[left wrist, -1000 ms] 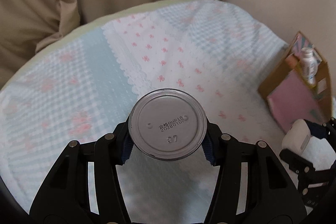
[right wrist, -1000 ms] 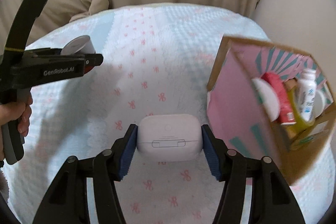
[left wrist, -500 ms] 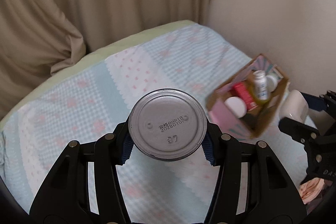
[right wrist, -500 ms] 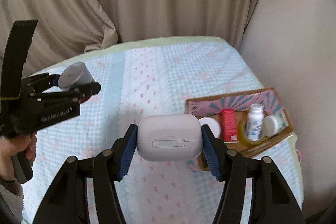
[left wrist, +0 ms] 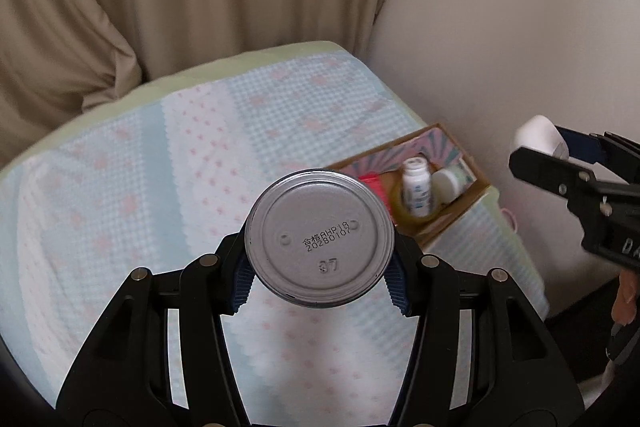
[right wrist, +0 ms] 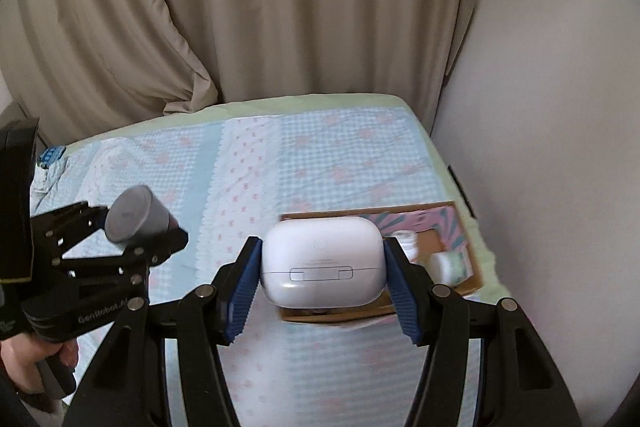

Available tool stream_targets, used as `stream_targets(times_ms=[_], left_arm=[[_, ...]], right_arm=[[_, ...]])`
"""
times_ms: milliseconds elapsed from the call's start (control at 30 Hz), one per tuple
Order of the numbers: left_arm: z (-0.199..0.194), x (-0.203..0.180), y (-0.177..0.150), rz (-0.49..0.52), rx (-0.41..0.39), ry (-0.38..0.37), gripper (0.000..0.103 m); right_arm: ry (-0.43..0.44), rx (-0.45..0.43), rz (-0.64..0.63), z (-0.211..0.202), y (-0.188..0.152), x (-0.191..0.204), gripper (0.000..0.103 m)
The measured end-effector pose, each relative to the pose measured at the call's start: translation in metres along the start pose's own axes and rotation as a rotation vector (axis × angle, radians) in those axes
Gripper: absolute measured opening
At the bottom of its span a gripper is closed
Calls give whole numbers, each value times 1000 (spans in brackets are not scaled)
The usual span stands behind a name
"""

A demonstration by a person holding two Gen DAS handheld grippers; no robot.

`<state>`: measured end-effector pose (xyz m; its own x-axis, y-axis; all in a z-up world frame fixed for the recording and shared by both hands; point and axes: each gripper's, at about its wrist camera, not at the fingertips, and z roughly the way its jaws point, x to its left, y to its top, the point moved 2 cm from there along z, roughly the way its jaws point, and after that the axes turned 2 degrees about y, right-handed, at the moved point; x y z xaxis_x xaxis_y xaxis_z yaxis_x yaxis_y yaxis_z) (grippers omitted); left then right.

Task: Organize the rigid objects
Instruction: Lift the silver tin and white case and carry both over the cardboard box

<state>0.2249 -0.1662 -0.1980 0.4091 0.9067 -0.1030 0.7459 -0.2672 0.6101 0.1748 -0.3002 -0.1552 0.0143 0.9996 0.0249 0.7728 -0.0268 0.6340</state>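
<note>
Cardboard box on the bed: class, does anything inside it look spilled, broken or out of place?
Nothing stands out. The cardboard box sits flat near the bed's edge; the white bottle stands upright beside a white jar and a red item. No spill shows, though blur hides detail.

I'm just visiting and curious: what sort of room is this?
Probably a bedroom at home: a bed under a blue-and-pink patterned quilt, beige curtains behind it, and a cardboard box of toiletries lying on the bedding beside the wall.

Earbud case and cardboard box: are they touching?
Cannot tell. In the right wrist view the case, gripped by the right gripper, overlaps the box; in the left wrist view it appears apart.
</note>
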Motion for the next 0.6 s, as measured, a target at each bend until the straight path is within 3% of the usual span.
stream_targets(times_ms=[267,600], left_arm=[[50,-58,2,-54,57,-16,51],[125,-88,9,-43,146,-31,51]], right_arm=[[-7,50,21,15,1,-85,56],[2,128,93,75,-1,-158,56]])
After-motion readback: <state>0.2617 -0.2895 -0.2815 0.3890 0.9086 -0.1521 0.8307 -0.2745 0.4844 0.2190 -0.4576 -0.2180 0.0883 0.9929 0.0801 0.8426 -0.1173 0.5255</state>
